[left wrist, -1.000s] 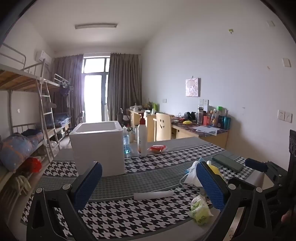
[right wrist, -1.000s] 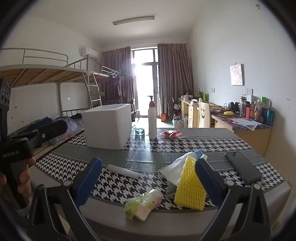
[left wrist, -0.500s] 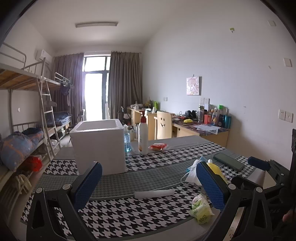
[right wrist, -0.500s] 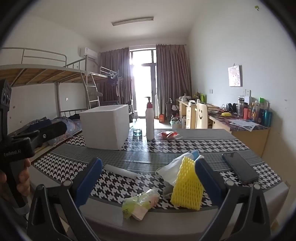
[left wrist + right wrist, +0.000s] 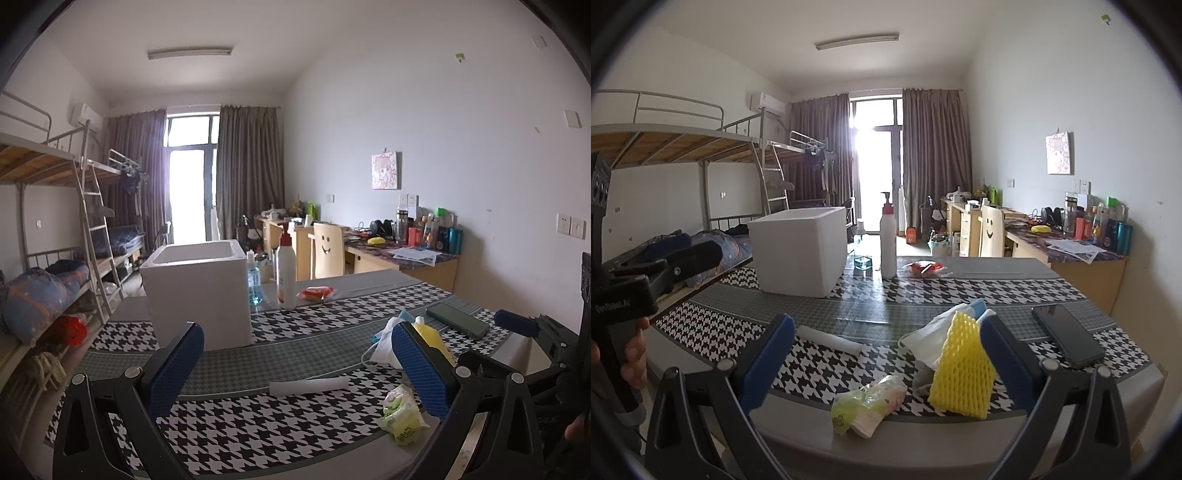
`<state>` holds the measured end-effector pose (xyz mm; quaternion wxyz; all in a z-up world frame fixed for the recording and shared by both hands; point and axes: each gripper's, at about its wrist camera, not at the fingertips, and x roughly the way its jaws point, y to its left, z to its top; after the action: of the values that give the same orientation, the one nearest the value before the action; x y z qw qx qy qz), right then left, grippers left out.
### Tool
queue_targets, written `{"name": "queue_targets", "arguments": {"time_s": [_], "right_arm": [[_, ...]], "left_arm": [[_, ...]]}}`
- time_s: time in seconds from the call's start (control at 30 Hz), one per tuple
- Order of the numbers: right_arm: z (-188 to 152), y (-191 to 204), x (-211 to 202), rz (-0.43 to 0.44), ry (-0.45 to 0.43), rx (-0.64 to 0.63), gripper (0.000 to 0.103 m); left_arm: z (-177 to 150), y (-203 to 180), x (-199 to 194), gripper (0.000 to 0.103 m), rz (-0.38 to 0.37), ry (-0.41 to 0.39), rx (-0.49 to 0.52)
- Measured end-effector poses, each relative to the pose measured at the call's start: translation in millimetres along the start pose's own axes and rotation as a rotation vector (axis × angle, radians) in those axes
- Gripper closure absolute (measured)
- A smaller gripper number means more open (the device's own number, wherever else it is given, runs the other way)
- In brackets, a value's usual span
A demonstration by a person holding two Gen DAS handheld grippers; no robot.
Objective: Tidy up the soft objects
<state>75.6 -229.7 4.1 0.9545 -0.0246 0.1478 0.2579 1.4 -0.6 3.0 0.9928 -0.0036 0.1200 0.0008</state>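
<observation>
An open white foam box [image 5: 197, 295] [image 5: 799, 251] stands on the houndstooth table. Near the front edge lie a white foam roll [image 5: 308, 386] [image 5: 829, 338], a green tissue pack [image 5: 400, 413] [image 5: 868, 402], a yellow foam net [image 5: 962, 373] [image 5: 430, 336] and a white face mask [image 5: 932, 338] [image 5: 384, 349]. My left gripper [image 5: 295, 373] is open and empty above the front edge, left of the soft items. My right gripper [image 5: 886, 358] is open and empty, hovering before the tissue pack and the net.
A black phone [image 5: 1067, 339] [image 5: 458, 319] lies at the table's right. A white pump bottle [image 5: 286, 271] [image 5: 888, 240], a small blue bottle [image 5: 254, 282] and a red packet [image 5: 316, 293] [image 5: 923, 267] stand behind the box. Bunk beds at left, desks at right.
Both grippers have drifted slightly; the scene shifts a little in each view. Both stay open and empty, and nothing on the table has moved.
</observation>
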Motion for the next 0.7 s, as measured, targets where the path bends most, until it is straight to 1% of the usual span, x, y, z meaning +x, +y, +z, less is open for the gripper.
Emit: {"name": "queue_targets", "arguments": {"time_s": [0.2,0.37,0.7], "right_arm": [[-2.2,-1.3,0.9,-0.004,-0.002,0.003,0.001],[-3.1,-2.1,1.5,-0.006,0.0,0.004,0.001],[-4.0,-4.8,4.8,-0.01,0.008,0.016,0.001]], "left_arm": [[-1.4,1.2,-2.2,0.001,-0.002,0.008,-0.001],[-2.9,-0.7,2.8,0.001,0.009,0.018,0.002],[-5.4,-1.9,10.0,0.001,0.007,0.034,-0.003]]}}
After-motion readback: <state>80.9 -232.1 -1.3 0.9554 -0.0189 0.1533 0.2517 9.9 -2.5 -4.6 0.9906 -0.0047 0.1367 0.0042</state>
